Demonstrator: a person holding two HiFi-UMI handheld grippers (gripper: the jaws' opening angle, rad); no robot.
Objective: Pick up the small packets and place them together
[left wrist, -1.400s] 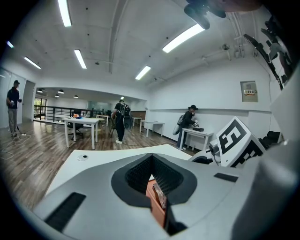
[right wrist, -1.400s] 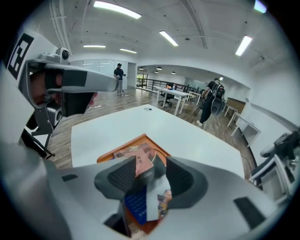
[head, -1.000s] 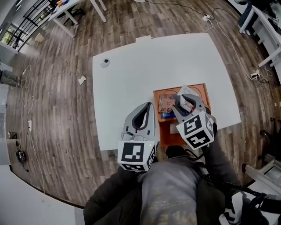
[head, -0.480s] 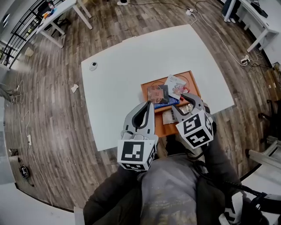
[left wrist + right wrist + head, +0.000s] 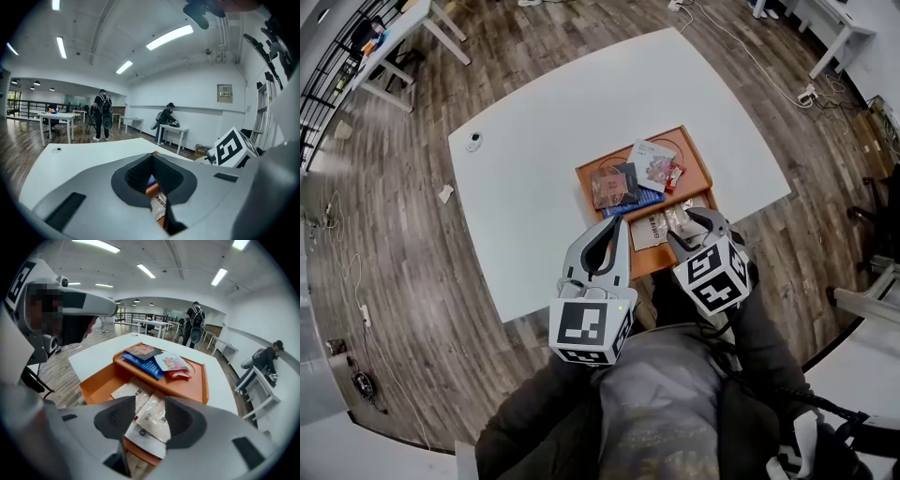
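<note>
An orange tray (image 5: 698,167) sits on the white table (image 5: 534,159). Its far compartment holds a clear packet (image 5: 607,185), a blue one (image 5: 642,200), a white printed one (image 5: 651,162) and a red one (image 5: 675,175). Beige packets (image 5: 652,230) lie in the near compartment. My right gripper (image 5: 692,217) hangs over them, tilted down and open; a beige packet (image 5: 152,416) shows between its jaws, which stand apart. My left gripper (image 5: 617,225) is shut and empty by the tray's near left corner; tray and packets (image 5: 158,205) show through its loop.
A small round grey object (image 5: 473,141) lies near the table's far left corner. The tray is close to the table's near edge, with wooden floor beyond. Other desks (image 5: 58,119) and people (image 5: 102,115) stand far off.
My right gripper has drawn back from over the tray's far compartment to the near one and sunk lower. The left gripper has come up beside the tray's near left corner.
</note>
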